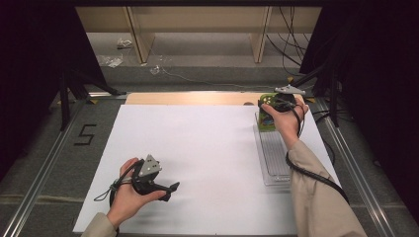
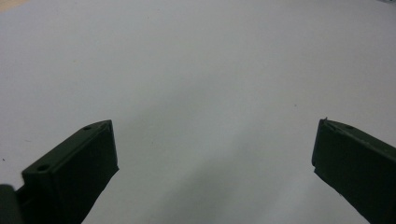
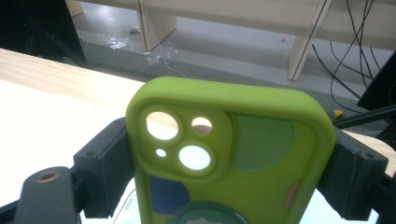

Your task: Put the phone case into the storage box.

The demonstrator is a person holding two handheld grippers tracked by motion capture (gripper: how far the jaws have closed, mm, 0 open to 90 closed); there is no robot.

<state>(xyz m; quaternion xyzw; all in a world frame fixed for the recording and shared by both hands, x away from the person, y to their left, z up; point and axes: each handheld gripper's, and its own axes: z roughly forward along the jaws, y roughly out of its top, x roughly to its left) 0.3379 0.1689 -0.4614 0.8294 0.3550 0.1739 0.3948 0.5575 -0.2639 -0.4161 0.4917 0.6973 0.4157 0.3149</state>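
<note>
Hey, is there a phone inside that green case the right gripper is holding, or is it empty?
Empty. In the right gripper view, the table shows through the camera cutouts of the green phone case, clamped by its sides in the right gripper.

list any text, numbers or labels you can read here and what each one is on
"5": a black numeral marked on the grey floor, left of the white table sheet in the high view.
Green phone case gripped by the right tool: coloured shapes and a cartoon picture, no lettering readable.
Nothing else legible.
</note>
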